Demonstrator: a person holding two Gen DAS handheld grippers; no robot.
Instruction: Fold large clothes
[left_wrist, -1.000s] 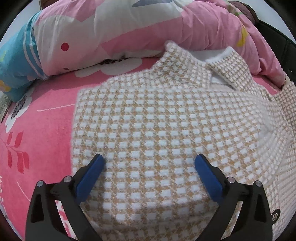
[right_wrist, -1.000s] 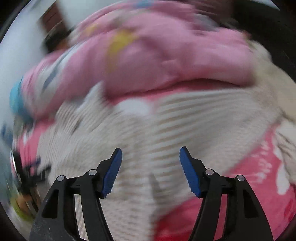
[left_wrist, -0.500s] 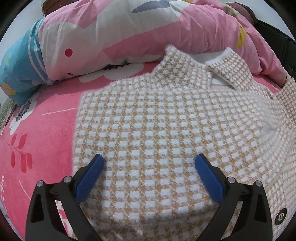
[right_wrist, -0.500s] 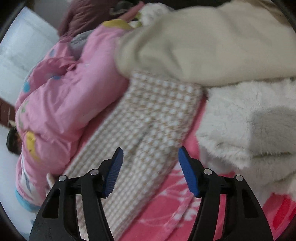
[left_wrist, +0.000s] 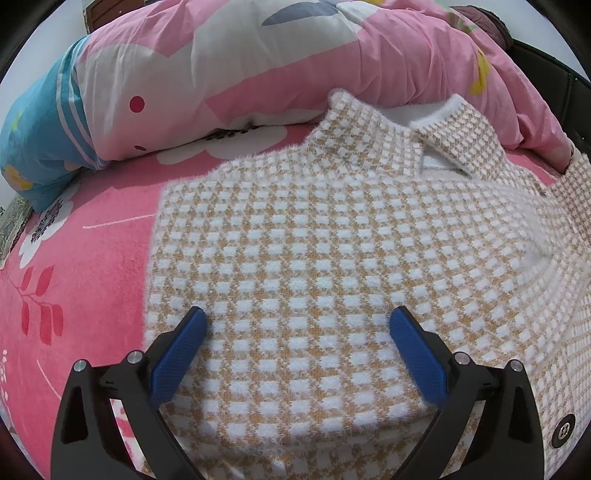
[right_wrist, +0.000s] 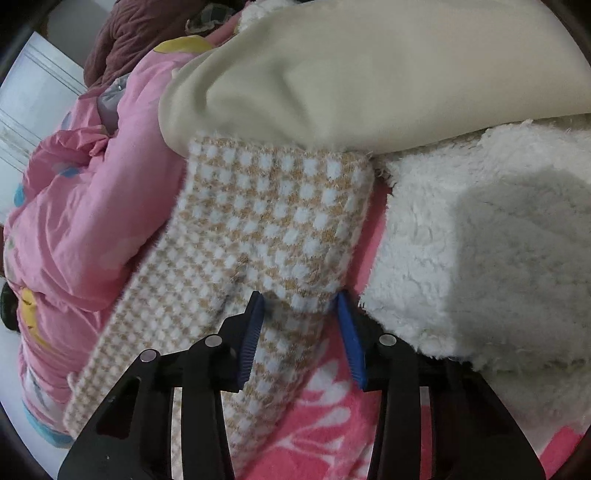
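A tan-and-white checked sweater (left_wrist: 314, 240) lies flat on the bed with its collar (left_wrist: 454, 125) at the far side. My left gripper (left_wrist: 297, 325) hovers open over the sweater's body, and its blue pads (left_wrist: 177, 354) are wide apart with nothing pinched between them. In the right wrist view the sweater's sleeve (right_wrist: 258, 221) runs diagonally, with its cuff end tucked against a cream garment. My right gripper (right_wrist: 301, 314) sits on the sleeve near its right edge. Its jaws are closing with sleeve fabric between them, and the fabric is starting to bunch.
A pink cartoon-print duvet (left_wrist: 258, 66) is piled along the far side. A cream garment (right_wrist: 369, 74) and a white fleece one (right_wrist: 461, 258) crowd the sleeve's end and right side. The pink floral blanket (left_wrist: 74, 258) covers the bed. A dark headboard (left_wrist: 546, 74) stands at the far right.
My right gripper swung off the sweater's body to the sleeve, dropped onto it and narrowed its jaws around the fabric. The left gripper has barely moved.
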